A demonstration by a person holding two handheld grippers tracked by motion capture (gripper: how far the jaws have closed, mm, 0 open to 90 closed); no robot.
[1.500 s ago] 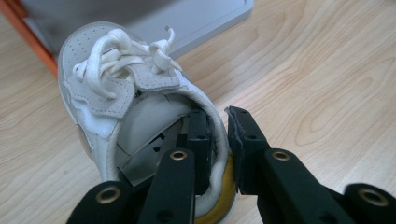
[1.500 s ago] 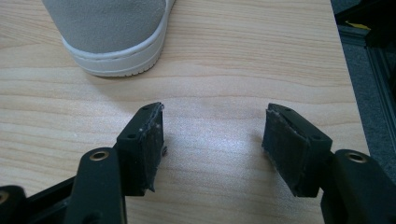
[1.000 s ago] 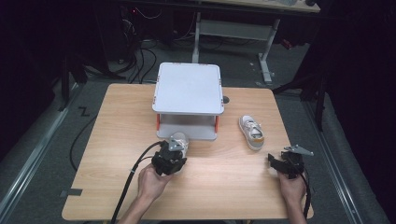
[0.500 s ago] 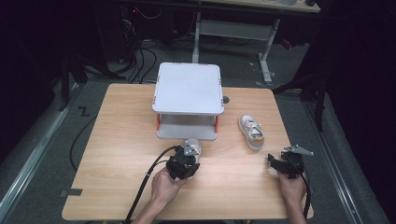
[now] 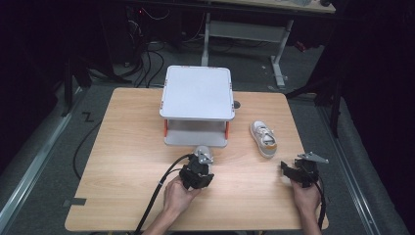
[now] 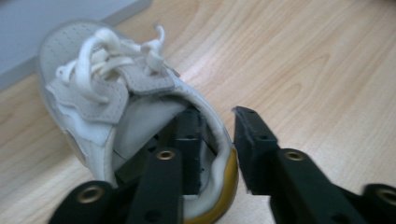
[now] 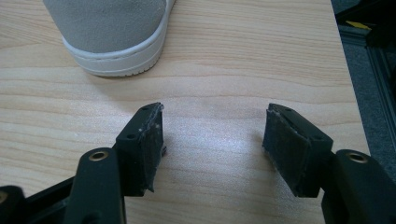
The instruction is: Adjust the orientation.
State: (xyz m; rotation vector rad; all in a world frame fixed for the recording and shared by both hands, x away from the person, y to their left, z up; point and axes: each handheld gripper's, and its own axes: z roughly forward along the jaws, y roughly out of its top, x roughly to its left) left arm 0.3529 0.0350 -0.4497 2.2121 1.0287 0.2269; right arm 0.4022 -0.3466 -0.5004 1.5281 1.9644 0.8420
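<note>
A small white child's shoe point(image 6: 102, 93) with laces and a yellow heel trim rests on the wooden table point(image 5: 127, 147), just in front of the white stand. My left gripper point(image 6: 215, 119) straddles its heel wall, one jaw inside the shoe and the other outside. Its jaws have just been opening, and a gap shows beside the outer pad. From above, the left gripper point(image 5: 199, 169) sits right behind that shoe point(image 5: 203, 153). The matching shoe point(image 5: 263, 138) lies to the right; its grey heel point(image 7: 112, 28) is ahead of my open, empty right gripper point(image 7: 212, 135).
A white two-level stand point(image 5: 198, 93) with orange posts occupies the table's far middle. Cables trail from both grippers toward the table's near edge. The right gripper point(image 5: 292, 171) stays close to the table's right edge; dark floor and desk legs lie beyond.
The left hand carried the shoe rightward and slightly nearer, to the front of the stand. Its jaws, closed on the heel before, now stand apart. The right hand stayed put.
</note>
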